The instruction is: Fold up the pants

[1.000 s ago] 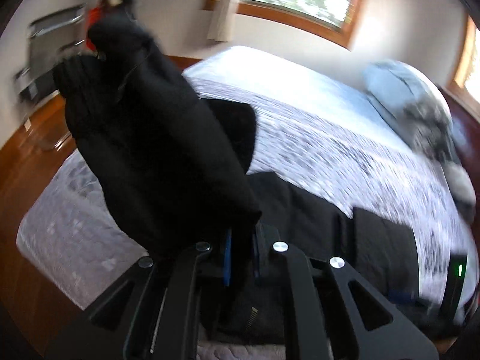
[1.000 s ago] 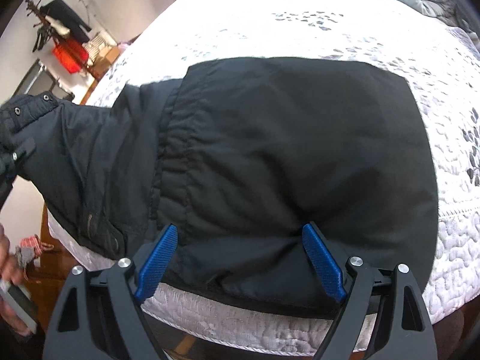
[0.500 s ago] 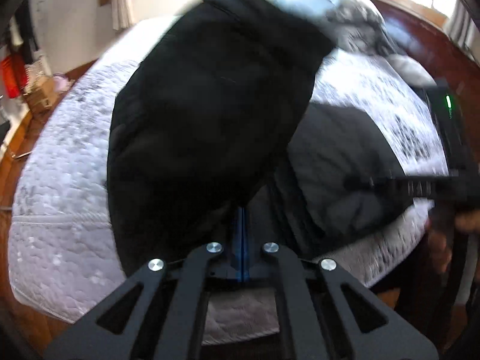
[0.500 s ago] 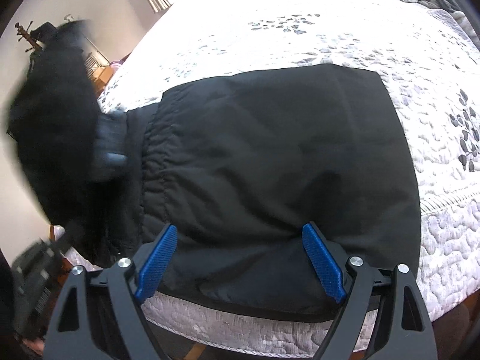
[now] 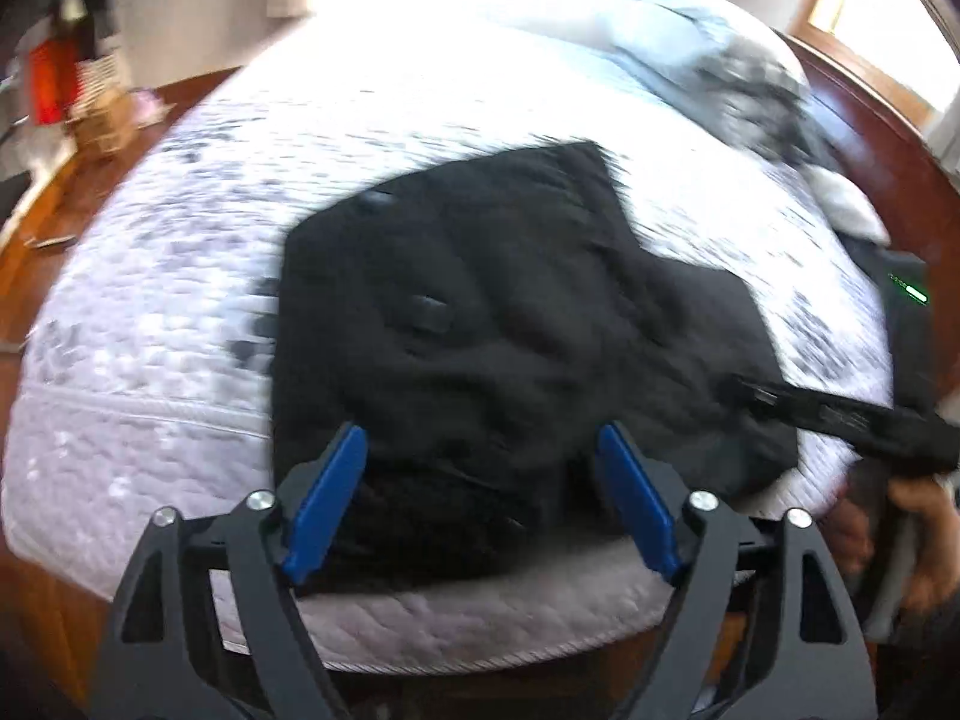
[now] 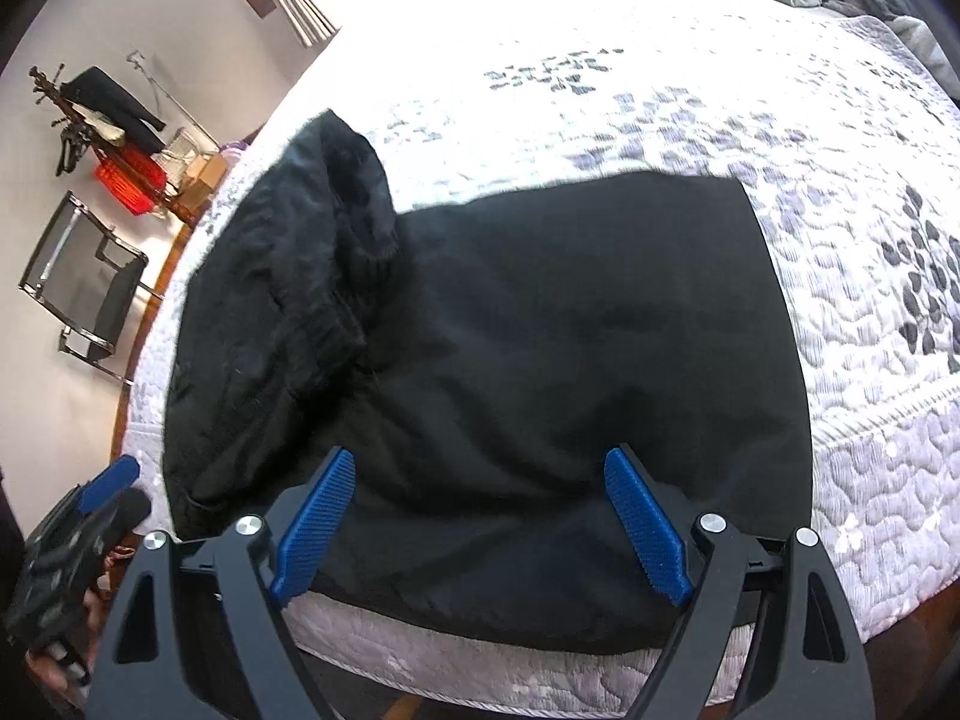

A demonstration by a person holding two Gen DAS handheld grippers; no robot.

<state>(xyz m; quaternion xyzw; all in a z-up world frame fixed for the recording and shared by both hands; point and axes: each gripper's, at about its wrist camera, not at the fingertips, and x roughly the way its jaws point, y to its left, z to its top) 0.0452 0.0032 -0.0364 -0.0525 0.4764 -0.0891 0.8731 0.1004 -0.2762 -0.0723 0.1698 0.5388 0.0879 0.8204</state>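
Black pants lie folded on the quilted bed, near its front edge. In the right wrist view the pants show a thrown-over flap bunched on their left part. My left gripper hovers over the pants' near edge with its jaws opening, and nothing is pinched between the blue pads. My right gripper stands open above the near edge of the pants, also holding nothing. In the left wrist view the right gripper's black body reaches in from the right, held by a hand.
A rumpled grey duvet and pillow lie at the head of the bed. A folding chair and a clothes rack with a red crate stand by the wall on the wooden floor. The left gripper shows at the right wrist view's lower left.
The left gripper was shut on a part of the pants and swung it up and over. Now its jaws have parted and that part lies on top of the rest. The right gripper stayed open.
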